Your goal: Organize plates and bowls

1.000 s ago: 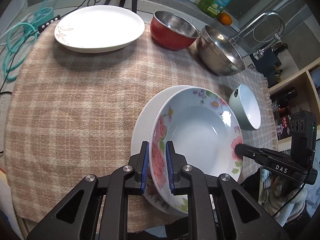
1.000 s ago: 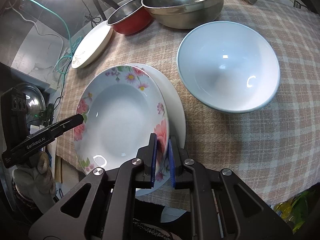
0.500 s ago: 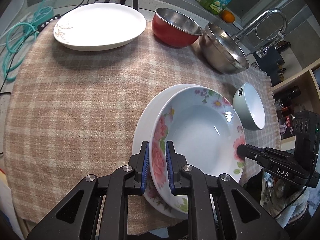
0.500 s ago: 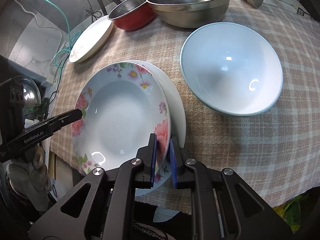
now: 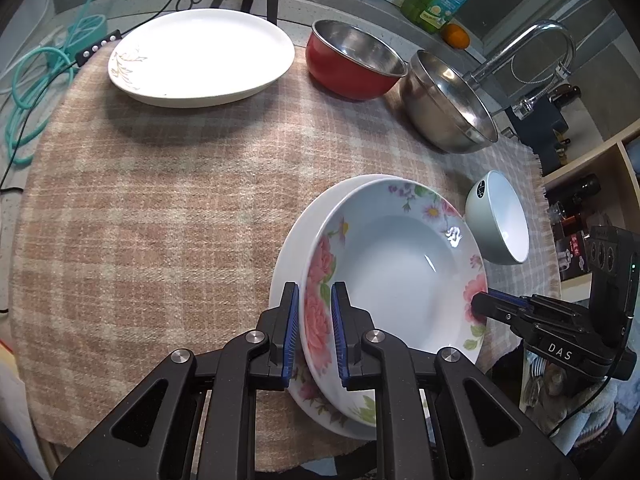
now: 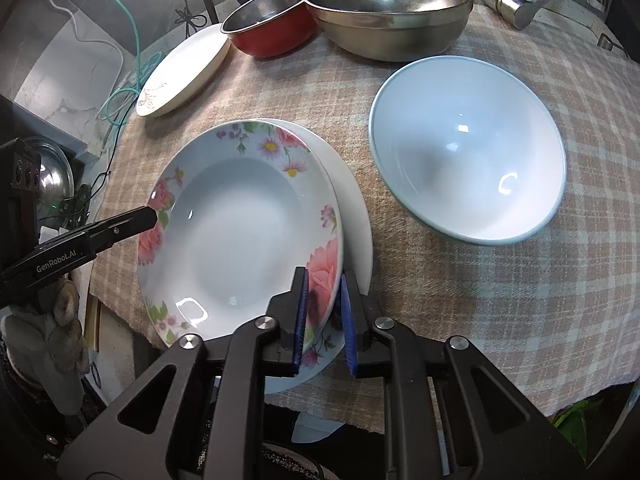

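Holds the floral plate (image 5: 400,272) at two opposite spots on its rim. In the left wrist view, at 6 o'clock, shows the left gripper (image 5: 314,336) with its blue-padded fingers (image 5: 290,332) pinching the plate's rose-printed rim, one pad on the inner face and one on the outer. Across the plate, at 4 o'clock, shows the tip of the right gripper (image 5: 480,304) meeting the far rim.

In the right wrist view, places the right gripper (image 6: 324,320) at 6 o'clock, straddling the rim at a large pink rose. Leaves a thin pale sliver between rim edge and outer pad, so cannot tell whether these fingers press or merely bracket it. Puts the left gripper (image 6: 150,214) at 9 o'clock, on the opposite rim.

Sits mouth up, the hollow facing the cameras. Being round, has no long axis. Cannot tell level from slightly tipped. Rests off-centre over a lower plate (image 5: 296,240), shifted toward 3 o'clock in the left view, leaving a white crescent bare from 8 to 12 o'clock. Lies near the front edge of the checked cloth (image 5: 160,220) on the desk.

Just beside it at 2 o'clock stands a white bowl (image 5: 500,216), apart from the rim. Farther back, from 1 to 11 o'clock: a steel bowl (image 5: 448,104), a red bowl (image 5: 352,64) and a white plate (image 5: 200,56).
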The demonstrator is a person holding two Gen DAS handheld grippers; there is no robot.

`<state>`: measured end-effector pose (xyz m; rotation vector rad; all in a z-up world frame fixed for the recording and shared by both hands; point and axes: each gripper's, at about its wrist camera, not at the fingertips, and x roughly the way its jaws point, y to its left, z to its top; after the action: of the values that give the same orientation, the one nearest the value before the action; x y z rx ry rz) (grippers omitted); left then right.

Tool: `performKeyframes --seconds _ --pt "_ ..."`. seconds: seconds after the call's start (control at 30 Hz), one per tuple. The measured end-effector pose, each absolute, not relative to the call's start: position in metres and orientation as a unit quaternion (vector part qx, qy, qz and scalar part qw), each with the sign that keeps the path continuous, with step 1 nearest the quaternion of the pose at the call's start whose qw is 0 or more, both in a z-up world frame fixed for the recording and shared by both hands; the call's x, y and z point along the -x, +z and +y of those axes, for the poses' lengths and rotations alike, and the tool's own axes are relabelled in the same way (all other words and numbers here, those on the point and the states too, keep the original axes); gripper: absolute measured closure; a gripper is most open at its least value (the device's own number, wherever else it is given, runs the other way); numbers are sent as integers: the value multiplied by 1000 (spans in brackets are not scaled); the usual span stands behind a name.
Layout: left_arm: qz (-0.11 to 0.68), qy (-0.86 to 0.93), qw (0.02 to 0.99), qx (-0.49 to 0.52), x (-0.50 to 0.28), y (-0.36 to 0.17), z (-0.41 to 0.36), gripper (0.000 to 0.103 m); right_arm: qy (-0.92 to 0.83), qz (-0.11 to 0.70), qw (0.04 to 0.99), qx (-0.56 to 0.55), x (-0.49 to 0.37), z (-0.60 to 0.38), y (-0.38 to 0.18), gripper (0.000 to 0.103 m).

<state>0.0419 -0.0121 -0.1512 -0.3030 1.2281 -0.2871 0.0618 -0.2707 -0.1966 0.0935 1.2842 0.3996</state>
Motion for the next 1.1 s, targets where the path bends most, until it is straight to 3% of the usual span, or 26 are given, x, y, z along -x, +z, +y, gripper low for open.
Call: performKeyframes --seconds 0.57,0.67,0.7,1.1 --pt "555 -133 806 155 -47 -137 12 88 190 550 810 -74 -71 -268 -158 77" --pt "548 -127 811 158 -53 -133 24 88 206 541 810 -88 -77 -258 -151 61" --pt "546 -125 813 159 -56 -132 28 88 212 537 812 -90 -79 -252 -147 59" --pt "517 -84 840 138 -107 -114 103 88 235 518 815 -108 -127 -184 -133 59"
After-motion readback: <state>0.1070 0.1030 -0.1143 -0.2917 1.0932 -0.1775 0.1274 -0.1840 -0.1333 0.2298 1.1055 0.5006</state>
